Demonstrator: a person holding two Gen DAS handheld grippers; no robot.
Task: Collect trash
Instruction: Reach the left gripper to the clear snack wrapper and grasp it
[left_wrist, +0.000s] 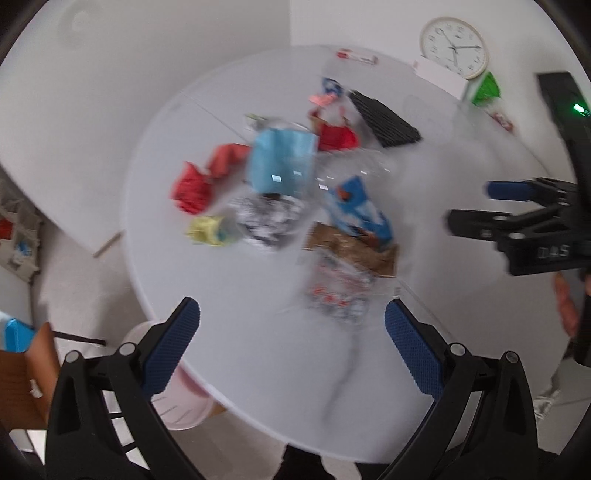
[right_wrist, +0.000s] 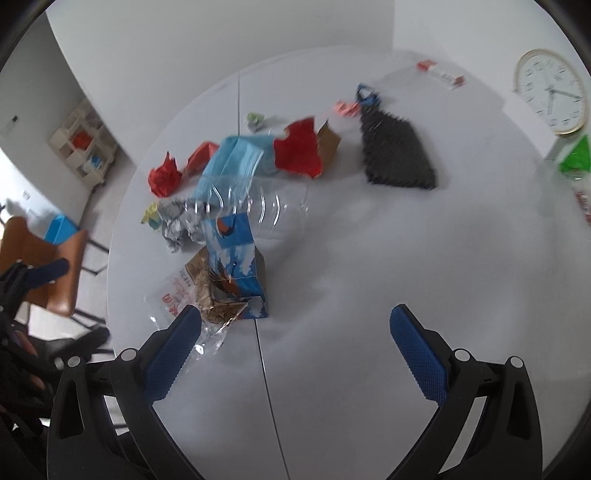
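Trash lies scattered on a round white table (left_wrist: 258, 350): a blue-and-white carton (right_wrist: 236, 266), a clear plastic bottle (right_wrist: 258, 206), a light blue face mask (right_wrist: 232, 162), red paper scraps (right_wrist: 299, 151), crumpled foil (right_wrist: 177, 225), a yellow wad (left_wrist: 207, 230), a clear printed wrapper (left_wrist: 336, 291) and a brown piece (left_wrist: 351, 247). My left gripper (left_wrist: 291, 339) is open and empty above the near table edge. My right gripper (right_wrist: 295, 347) is open and empty just short of the carton; it also shows in the left wrist view (left_wrist: 469, 206).
A black textured mat (right_wrist: 397, 155) lies at the back. A wall clock (right_wrist: 550, 96) and a green packet (right_wrist: 576, 155) stand at the far right. An orange chair (right_wrist: 40, 266) and a shelf unit (right_wrist: 85, 147) are to the left. A pink-white bin (left_wrist: 181, 391) sits below the table edge.
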